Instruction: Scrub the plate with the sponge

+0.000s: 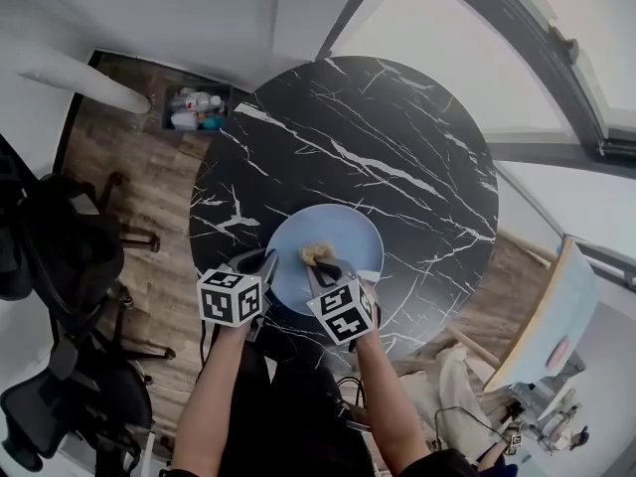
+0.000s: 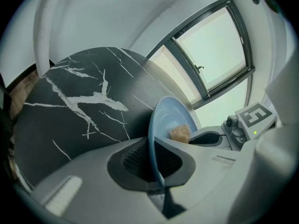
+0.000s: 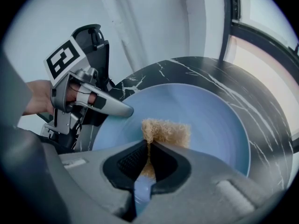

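A pale blue round plate (image 1: pixel 350 229), shallow and glossy with a raised rim, sits on a black round white-veined marble table (image 1: pixel 397 117), near the edge closest to the person. A tan fibrous sponge (image 1: pixel 314 253) lies on the plate's inner face. The left gripper (image 1: pixel 266 262) has its jaws almost together, clamped on the plate's rim at its left side. The right gripper (image 3: pixel 148 158) pinches the sponge between closed jaws. There is one plate, one sponge and two grippers.
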A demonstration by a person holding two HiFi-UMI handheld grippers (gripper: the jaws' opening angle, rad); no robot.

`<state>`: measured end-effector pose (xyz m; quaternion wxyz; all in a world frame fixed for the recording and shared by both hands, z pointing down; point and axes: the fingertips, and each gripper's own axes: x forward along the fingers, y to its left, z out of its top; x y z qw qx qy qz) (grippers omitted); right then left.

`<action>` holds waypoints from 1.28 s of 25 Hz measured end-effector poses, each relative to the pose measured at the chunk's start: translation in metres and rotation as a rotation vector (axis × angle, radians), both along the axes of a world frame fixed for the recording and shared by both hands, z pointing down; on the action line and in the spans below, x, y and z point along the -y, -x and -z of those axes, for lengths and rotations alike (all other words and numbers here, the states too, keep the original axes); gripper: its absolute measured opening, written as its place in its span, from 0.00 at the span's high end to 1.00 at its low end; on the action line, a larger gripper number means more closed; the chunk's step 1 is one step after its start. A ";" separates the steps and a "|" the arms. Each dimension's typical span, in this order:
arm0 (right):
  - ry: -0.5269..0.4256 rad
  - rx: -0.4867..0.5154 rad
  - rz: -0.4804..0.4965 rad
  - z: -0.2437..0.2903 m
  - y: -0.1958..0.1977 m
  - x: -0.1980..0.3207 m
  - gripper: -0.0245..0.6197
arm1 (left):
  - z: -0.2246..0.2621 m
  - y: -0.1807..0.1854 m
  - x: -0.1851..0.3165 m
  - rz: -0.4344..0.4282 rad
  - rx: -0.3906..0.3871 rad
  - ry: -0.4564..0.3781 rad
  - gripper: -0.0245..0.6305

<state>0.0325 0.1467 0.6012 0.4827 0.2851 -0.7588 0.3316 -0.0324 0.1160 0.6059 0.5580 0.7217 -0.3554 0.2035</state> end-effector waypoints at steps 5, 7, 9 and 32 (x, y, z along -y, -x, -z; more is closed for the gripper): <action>-0.013 -0.024 -0.045 0.000 -0.019 0.015 0.93 | 0.000 -0.001 0.001 0.001 -0.002 -0.001 0.94; -0.014 -0.028 -0.063 0.000 -0.024 0.018 0.93 | 0.000 0.000 0.000 0.002 -0.002 0.002 0.93; -0.011 -0.035 -0.083 0.000 -0.030 0.020 0.93 | -0.001 0.002 0.000 0.005 0.000 0.003 0.93; -0.101 -0.329 -0.116 -0.002 -0.104 0.039 0.93 | -0.001 0.001 0.001 0.027 0.001 -0.005 0.94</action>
